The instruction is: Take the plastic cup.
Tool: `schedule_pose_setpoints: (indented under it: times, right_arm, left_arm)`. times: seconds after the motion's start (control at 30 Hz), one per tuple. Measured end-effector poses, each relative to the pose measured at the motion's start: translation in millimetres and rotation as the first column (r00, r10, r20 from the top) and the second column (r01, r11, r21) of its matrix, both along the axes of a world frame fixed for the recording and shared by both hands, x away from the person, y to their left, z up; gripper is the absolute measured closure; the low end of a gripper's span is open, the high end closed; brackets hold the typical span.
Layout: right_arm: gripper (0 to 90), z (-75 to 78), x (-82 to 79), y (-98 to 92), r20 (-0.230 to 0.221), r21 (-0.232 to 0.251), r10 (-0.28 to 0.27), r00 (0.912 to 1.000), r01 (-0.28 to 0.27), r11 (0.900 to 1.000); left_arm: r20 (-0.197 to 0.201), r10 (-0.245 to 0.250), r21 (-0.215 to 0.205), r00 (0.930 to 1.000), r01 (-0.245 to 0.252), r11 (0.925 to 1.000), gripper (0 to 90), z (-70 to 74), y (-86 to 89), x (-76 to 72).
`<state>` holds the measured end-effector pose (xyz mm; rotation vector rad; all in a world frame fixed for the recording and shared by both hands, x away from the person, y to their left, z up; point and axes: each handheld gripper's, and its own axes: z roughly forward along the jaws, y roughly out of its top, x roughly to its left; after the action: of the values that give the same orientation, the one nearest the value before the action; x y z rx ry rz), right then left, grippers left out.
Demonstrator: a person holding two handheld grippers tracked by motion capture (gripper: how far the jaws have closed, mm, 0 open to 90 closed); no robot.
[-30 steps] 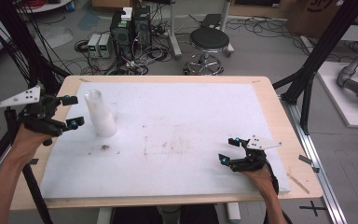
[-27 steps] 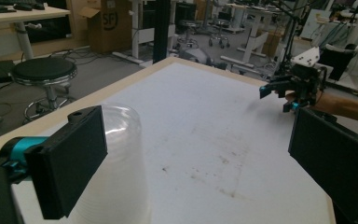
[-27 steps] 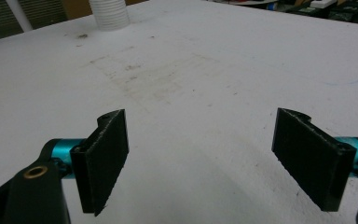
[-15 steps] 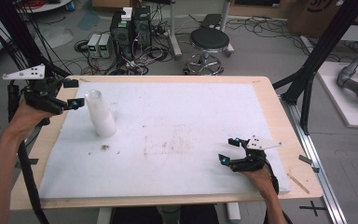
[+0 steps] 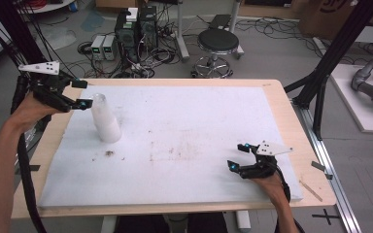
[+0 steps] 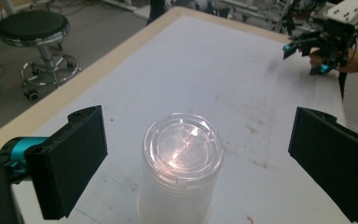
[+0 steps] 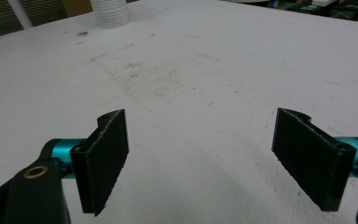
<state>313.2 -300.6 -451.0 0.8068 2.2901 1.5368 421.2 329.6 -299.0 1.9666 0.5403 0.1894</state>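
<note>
Two grippers worked our table: the left gripper point(image 5: 80, 93), jaws wide, hung just left of the upright stack of cups point(image 5: 105, 119) at the far left. Our right gripper point(image 5: 239, 156), equally wide and empty, sat well apart at the near right.

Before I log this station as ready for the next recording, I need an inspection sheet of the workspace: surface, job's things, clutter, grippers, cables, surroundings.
Surface: white mat on a wooden table, with brownish stains mid-mat.
Job's things: stack of upside-down clear plastic cups, upright, near the mat's left edge.
Clutter: small dark speck near the cups.
Grippers: left gripper open, raised beside the cups' top; right gripper open, low over the mat, holding nothing.
Cables: black cable trailing from the left gripper.
Surroundings: black stool, electronics boxes, floor cables.
</note>
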Motion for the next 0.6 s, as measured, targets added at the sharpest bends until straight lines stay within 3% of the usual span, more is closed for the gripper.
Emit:
schedule_pose_setpoints:
  times: [0.23, 0.27, 0.47, 0.6]
  right_arm:
    - [18.6, 0.0, 0.0, 0.6, 0.0, -0.005, 0.002, 1.0, -0.002, 1.0]
    - [18.6, 0.0, 0.0, 0.6, 0.0, -0.005, 0.002, 1.0, -0.002, 1.0]
    - [18.6, 0.0, -0.2, 0.7, 0.003, -0.005, 0.003, 1.0, -0.003, 1.0]
    - [18.5, 0.0, -0.2, 0.5, 0.002, -0.004, 0.004, 1.0, -0.004, 1.0]
  left_arm:
    - [-0.072, -0.021, 0.122, 0.9972, 0.03, 0.9921, 4.3, -2.7, -17.1, 12.2]
    - [-0.072, -0.021, 0.122, 0.9972, 0.03, 0.9921, 4.3, -2.7, -17.1, 12.2]
    - [-0.097, -0.018, 0.214, 0.9951, 0.038, 0.9761, 4.3, -11.7, -28.3, 15.4]
    - [-0.094, -0.011, 0.237, 0.9955, 0.033, 0.9709, 4.9, -13.4, -32.2, 16.2]
